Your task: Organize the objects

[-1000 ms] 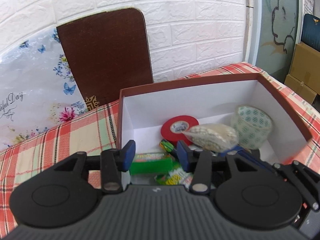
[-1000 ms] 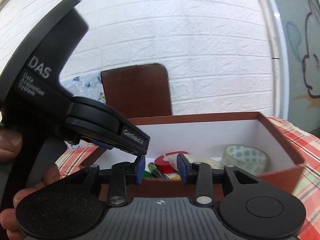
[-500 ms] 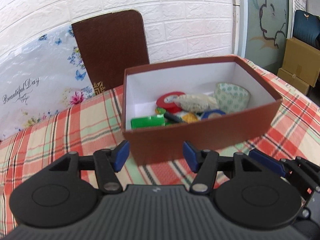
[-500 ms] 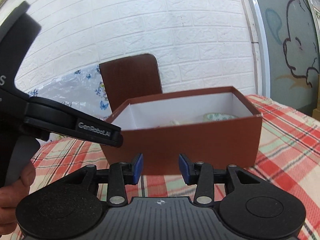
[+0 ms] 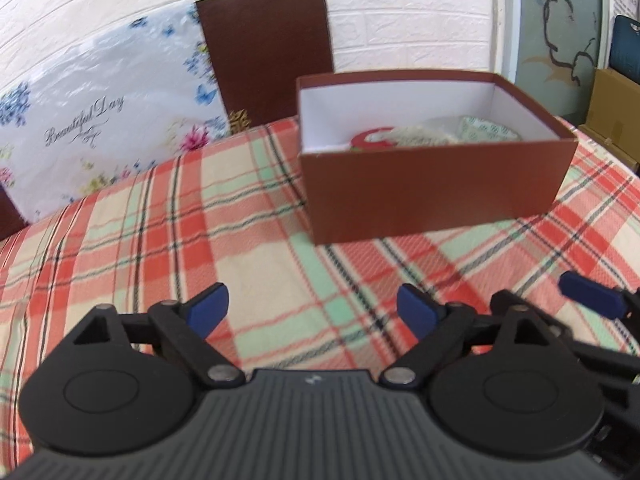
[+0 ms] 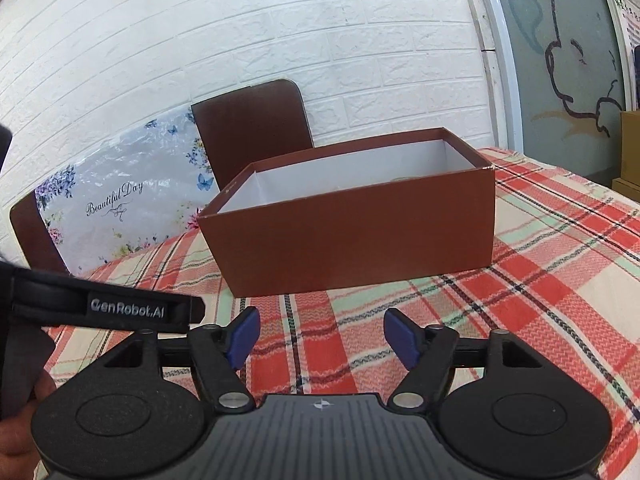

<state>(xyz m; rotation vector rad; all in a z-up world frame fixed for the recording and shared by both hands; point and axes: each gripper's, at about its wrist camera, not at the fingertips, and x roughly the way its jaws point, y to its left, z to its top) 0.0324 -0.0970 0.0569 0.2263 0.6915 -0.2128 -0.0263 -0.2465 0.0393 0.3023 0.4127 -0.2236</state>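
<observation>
Brown cardboard forms the open box [image 5: 436,196], which sits on the plaid tablecloth [image 5: 160,240] at about one o'clock from your left gripper [image 5: 312,312] and dead ahead at twelve o'clock from your right gripper [image 6: 320,334]. From the left wrist view you can see over its near wall to a red tape roll [image 5: 370,140], a pale speckled pouch [image 5: 416,138] lying partly over it, and a patterned tape roll [image 5: 486,130] toward the right-hand wall; these sit together inside, which suggests the box is the collecting place for the loose things. The right wrist view is too low to show the contents, only the white inner walls. No other loose item shows on the cloth in either view, so I judge the gathering to be largely done, though anything outside the frames is unknown. Both of your tools are spread wide with nothing between the blue fingertips [image 6: 244,338], and both sit low over the cloth, short of the box and apart from it, pointing roughly level toward the white brick wall [image 6: 280,32]. Your right gripper's blue tip appears at three o'clock in the left view, so the two tools are side by side. A brown chair back [image 6: 252,128] and a floral sheet [image 5: 100,120] stand beyond the table's far edge.
</observation>
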